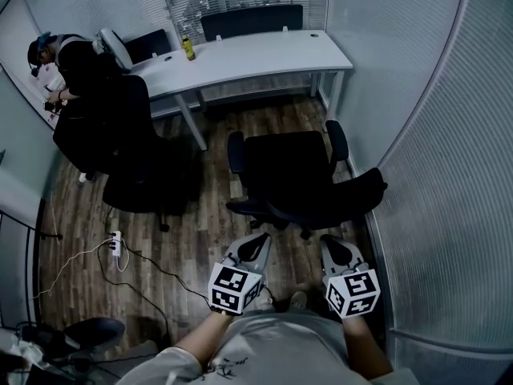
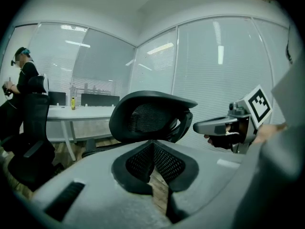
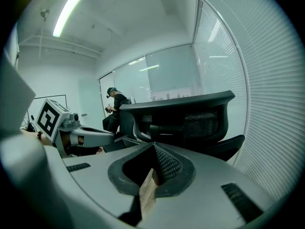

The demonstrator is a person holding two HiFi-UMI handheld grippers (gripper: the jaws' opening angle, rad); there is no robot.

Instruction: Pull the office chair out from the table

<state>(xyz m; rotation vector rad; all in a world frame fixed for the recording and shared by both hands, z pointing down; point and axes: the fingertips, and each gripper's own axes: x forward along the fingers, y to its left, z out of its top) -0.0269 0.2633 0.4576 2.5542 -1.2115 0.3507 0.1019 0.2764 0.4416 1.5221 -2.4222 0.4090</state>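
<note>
Nearest, at six o'clock in the head view, the left gripper [image 1: 260,241] and the right gripper [image 1: 331,245] are held side by side, each topped by its white cube of square markers. The left gripper's black mesh-padded fingers [image 2: 138,163] are seen pressed together with nothing between them. The right gripper's fingers [image 3: 167,163] are likewise closed and empty. Both grippers are pointed toward twelve o'clock and tilted slightly downward.

Just beyond their tips, at twelve o'clock, the black mesh-backed office chair [image 1: 296,179] is found standing on the brown wood-plank floor [image 1: 208,215]. Its curved backrest is turned toward the grippers and is touched by neither. Its seat and two armrests face away from them, and a strip of bare floor is left between the chair and the table.

At nine o'clock from the left gripper, a white power strip [image 1: 116,245] with trailing cables lies on the floor. At ten o'clock a second black office chair [image 1: 132,167] is placed, and behind it a person in dark clothing [image 1: 76,66] is seen.

Farthest, from eleven to twelve o'clock, the long white tabletop [image 1: 256,54] is set against the blind-covered windows, and a small yellow bottle [image 1: 188,48] stands upright on it.
</note>
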